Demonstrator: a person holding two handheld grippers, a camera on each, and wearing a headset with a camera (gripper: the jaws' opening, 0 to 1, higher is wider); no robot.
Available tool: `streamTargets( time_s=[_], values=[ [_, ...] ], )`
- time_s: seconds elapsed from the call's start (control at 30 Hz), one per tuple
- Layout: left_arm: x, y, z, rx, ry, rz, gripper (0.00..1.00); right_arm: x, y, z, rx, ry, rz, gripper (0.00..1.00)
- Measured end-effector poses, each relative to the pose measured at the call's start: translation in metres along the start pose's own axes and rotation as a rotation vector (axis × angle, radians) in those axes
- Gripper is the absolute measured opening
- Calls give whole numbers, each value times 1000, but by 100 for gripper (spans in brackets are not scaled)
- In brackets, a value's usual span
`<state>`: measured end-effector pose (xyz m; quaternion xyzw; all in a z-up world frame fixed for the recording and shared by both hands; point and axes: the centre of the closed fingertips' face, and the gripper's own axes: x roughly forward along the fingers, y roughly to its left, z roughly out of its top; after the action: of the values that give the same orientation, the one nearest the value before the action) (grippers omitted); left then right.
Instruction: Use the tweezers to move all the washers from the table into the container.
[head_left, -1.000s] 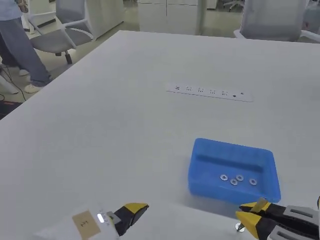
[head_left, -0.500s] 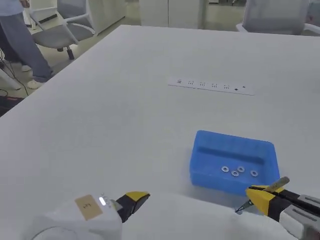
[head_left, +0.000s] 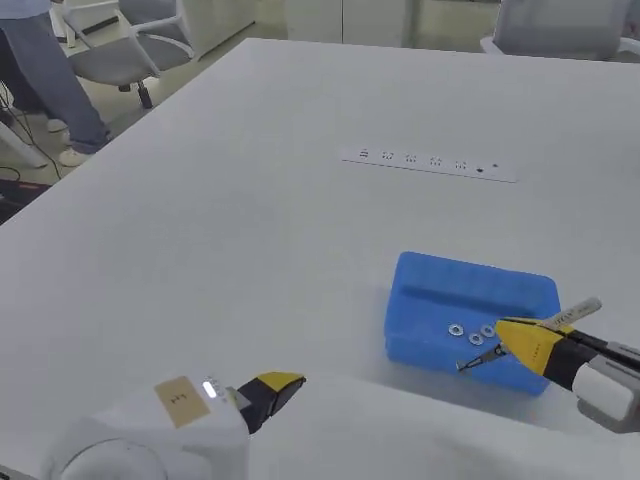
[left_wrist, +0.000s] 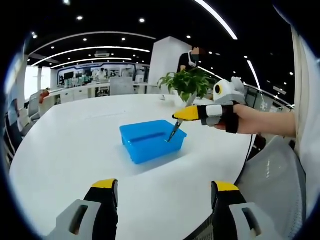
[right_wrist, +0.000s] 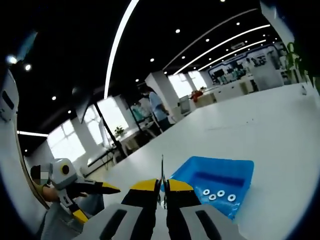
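**Tweezers held over blue container as washers lie inside**

A pair of tweezers (head_left: 484, 354) is seen clamped between the closed jaws of the right gripper (head_left: 515, 335), with the slim metal tips pointed down at the near edge of the blue container (head_left: 470, 300). Whether a washer is pinched at the tips cannot be told, as they are too small to read. Four washers (right_wrist: 218, 194) are counted in the right gripper view, lying in a loose cluster on the container's floor, close to the wall nearest the tweezers. The container is shown standing upright on the white table (head_left: 250, 220).

The left gripper (head_left: 285, 385) is pictured low over the table, well apart from the container and off to its near left. Its jaws are spread wide, and nothing is held between them. A white power strip (head_left: 428, 163) is set flat into the table beyond the container's far side. In the left gripper view, a green plant (left_wrist: 187, 82) is seen farther back, behind the container.
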<state>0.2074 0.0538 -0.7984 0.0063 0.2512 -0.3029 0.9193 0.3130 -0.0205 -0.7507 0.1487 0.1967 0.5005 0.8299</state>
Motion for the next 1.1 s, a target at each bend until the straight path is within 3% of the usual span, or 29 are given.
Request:
streamTargets(
  time_s=[0.2, 0.33, 0.57, 0.7, 0.83, 0.93, 1.0, 1.1],
  values=[
    [0, 1, -1, -2, 4, 6, 77, 18, -11, 16, -50, -11, 1, 2],
    [-1, 4, 0, -18, -1, 14, 77, 28, -19, 16, -78, 13, -8, 2],
    [-1, 2, 5, -35, -27, 2, 77, 50, -39, 1, -237, 138, -56, 2],
    [1, -1, 2, -15, -6, -10, 77, 60, -42, -6, -291, 185, -46, 3],
    [1, 0, 2, -29, -5, -12, 76, 67, -46, -14, -398, 255, -46, 3],
    [2, -1, 1, -23, 4, -13, 76, 73, -44, -17, -424, 275, -28, 2],
    [1, 0, 0, -25, 6, -12, 76, 76, -44, -21, -484, 319, -9, 2],
    [1, 0, 0, -32, 3, -12, 76, 81, -44, -22, -493, 339, -1, 2]
  ],
)
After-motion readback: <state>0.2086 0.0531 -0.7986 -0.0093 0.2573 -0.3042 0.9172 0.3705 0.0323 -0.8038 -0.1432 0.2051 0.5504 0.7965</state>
